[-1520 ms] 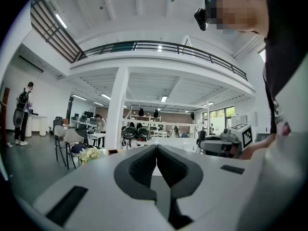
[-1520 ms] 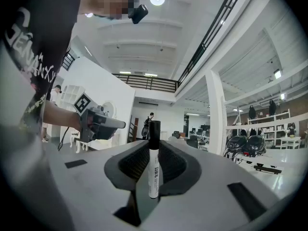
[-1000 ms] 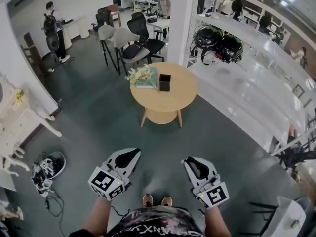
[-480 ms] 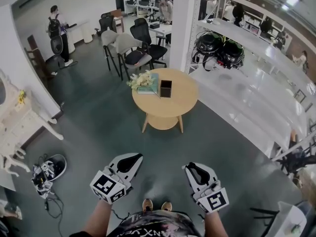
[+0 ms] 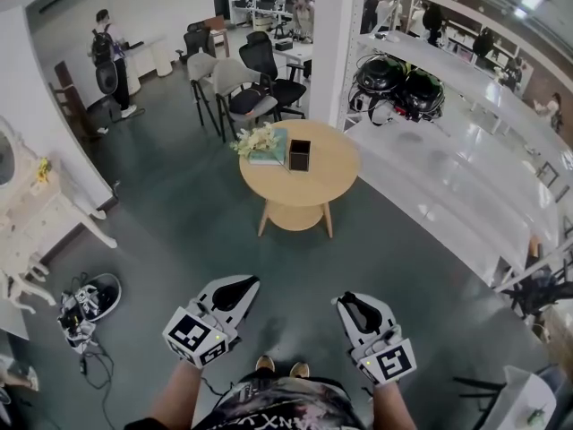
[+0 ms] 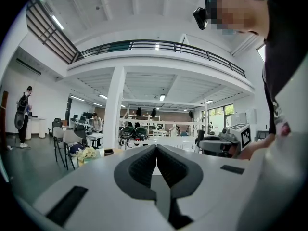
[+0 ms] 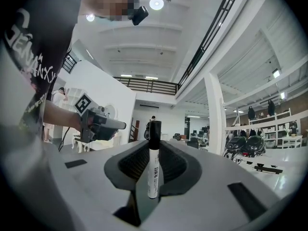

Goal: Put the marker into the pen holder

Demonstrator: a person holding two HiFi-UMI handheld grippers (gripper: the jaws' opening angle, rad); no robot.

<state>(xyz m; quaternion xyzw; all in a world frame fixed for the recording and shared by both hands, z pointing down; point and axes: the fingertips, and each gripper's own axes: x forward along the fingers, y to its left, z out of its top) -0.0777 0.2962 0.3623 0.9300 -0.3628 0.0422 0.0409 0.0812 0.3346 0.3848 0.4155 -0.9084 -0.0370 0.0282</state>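
A dark square pen holder (image 5: 299, 154) stands on a round wooden table (image 5: 313, 186) well ahead of me across the floor. My right gripper (image 5: 348, 302) is held low in front of my body. It is shut on a white marker (image 7: 153, 170) with a black cap, which stands upright between the jaws. My left gripper (image 5: 240, 284) hangs beside it at the same height, shut with nothing in it (image 6: 156, 159). Both grippers are far from the table. The pen holder (image 6: 109, 152) shows small and distant in the left gripper view.
Flowers (image 5: 253, 138) and a teal book (image 5: 270, 147) lie beside the holder. Office chairs (image 5: 242, 88) stand behind the table, a white pillar (image 5: 333, 34) and long white shelving (image 5: 448, 168) to the right. Cables and gear (image 5: 85, 307) lie on the floor at left. A person (image 5: 107, 56) stands far left.
The view has shifted slightly and the table sits a little lower in the frame. Both grippers keep the same pose and the marker stays held.
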